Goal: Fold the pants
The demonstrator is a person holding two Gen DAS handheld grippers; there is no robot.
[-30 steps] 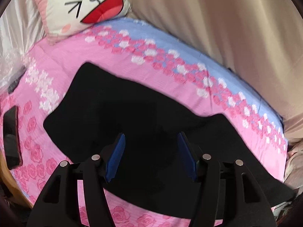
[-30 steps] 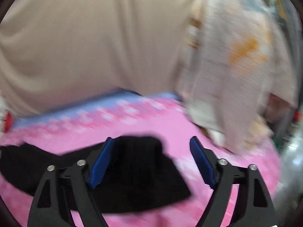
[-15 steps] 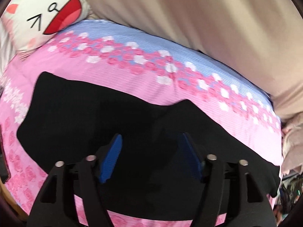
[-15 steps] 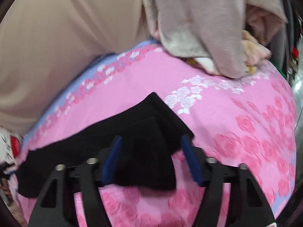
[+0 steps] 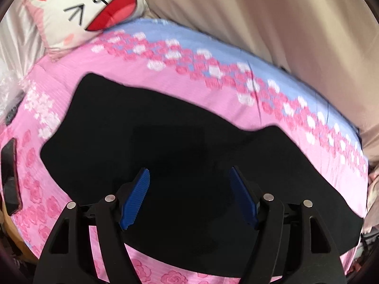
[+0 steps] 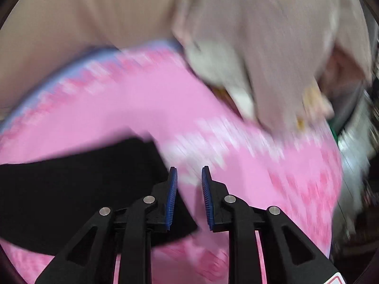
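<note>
Black pants (image 5: 180, 146) lie spread flat across the pink flowered bedsheet (image 5: 71, 71). My left gripper (image 5: 189, 177) is open and empty, hovering over the middle of the pants. In the right wrist view the leg end of the pants (image 6: 83, 189) lies at the left. My right gripper (image 6: 188, 177) has its jaws narrowed to a small gap with only pink sheet (image 6: 260, 177) showing between them, just right of the pants' edge. That view is motion-blurred.
A cat-face pillow (image 5: 90, 7) lies at the bed's far left corner. A beige curtain (image 5: 272, 23) hangs behind the bed. A heap of pale clothes (image 6: 272, 59) sits at the bed's right end. A dark phone-like object (image 5: 9, 172) lies at the left edge.
My right gripper has narrowed its jaws and moved right, off the leg end it straddled. The left gripper has swung back left, bringing the pillow into fuller view.
</note>
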